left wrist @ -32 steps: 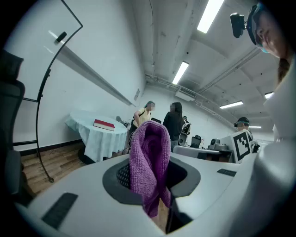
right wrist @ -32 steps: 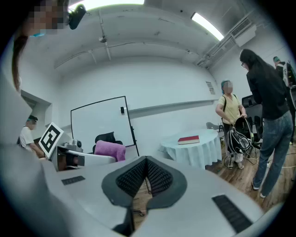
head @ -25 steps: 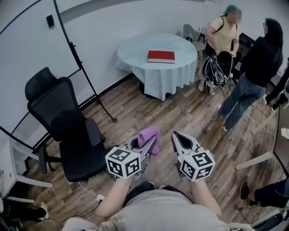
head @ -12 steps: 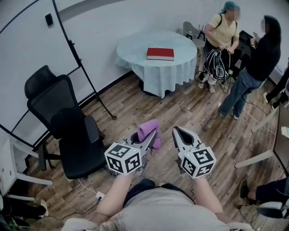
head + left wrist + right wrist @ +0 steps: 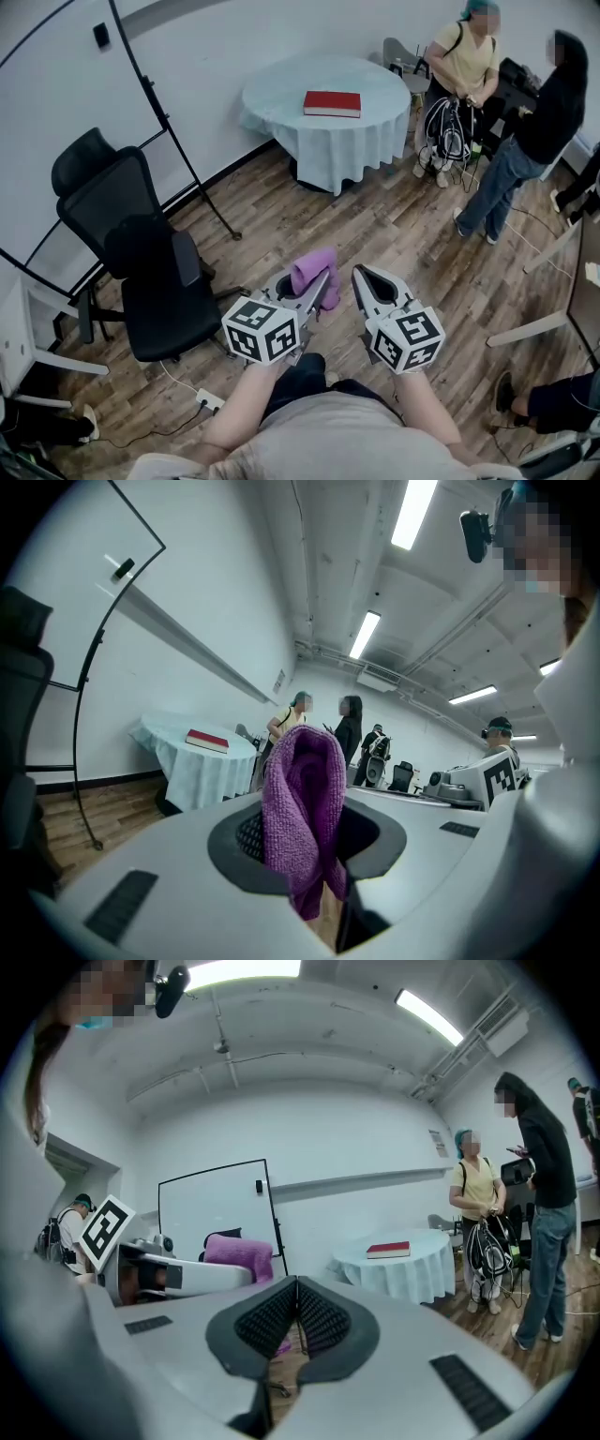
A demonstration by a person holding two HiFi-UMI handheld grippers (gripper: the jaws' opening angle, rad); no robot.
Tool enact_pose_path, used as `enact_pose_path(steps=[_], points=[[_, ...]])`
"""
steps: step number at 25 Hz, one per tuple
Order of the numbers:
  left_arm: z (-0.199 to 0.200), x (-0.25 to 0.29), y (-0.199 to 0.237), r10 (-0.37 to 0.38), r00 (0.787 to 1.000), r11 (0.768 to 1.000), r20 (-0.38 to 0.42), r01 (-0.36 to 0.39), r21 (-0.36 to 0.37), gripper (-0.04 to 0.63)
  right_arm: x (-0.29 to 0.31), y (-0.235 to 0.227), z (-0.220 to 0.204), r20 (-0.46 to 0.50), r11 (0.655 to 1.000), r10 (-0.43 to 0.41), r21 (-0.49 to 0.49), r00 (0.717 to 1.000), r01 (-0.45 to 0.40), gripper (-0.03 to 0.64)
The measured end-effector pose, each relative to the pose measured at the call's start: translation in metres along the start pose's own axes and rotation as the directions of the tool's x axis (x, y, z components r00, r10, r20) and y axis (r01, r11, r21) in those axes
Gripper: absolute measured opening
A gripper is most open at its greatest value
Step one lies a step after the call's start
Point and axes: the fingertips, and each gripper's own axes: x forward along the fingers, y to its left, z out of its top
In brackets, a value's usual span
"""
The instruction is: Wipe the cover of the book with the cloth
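A red book [image 5: 332, 103] lies flat on the round table with a pale cloth cover [image 5: 281, 94] at the far side of the room; it also shows as the red book [image 5: 206, 740] and the red book [image 5: 388, 1250]. My left gripper [image 5: 322, 278] is shut on a purple cloth [image 5: 316, 272], which hangs folded between its jaws, seen close as the purple cloth [image 5: 302, 808]. My right gripper [image 5: 361, 279] is shut with nothing in it, jaws pressed together. Both are held low in front of me, far from the table.
A black office chair [image 5: 141, 262] stands at my left, by a whiteboard stand [image 5: 178, 150]. Two people [image 5: 525, 122] stand right of the table with bags and cables. Wooden floor [image 5: 375, 225] lies between me and the table. A power strip [image 5: 208, 401] lies near my feet.
The view has shifted slightly nearer the table. The person in black has stepped right. Both grippers hold the same pose, cloth still gripped.
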Motion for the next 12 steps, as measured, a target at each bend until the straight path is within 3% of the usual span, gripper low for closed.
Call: enact_pose_path(steps=[12], points=[[0.013, 0.035, 0.033, -0.022, 1.0, 1.0, -0.012, 0.022, 0.013, 0.109, 0.033, -0.046, 0.004, 0.007, 0.997, -0.078, 0.001, 0.997, 0.078, 0.023]])
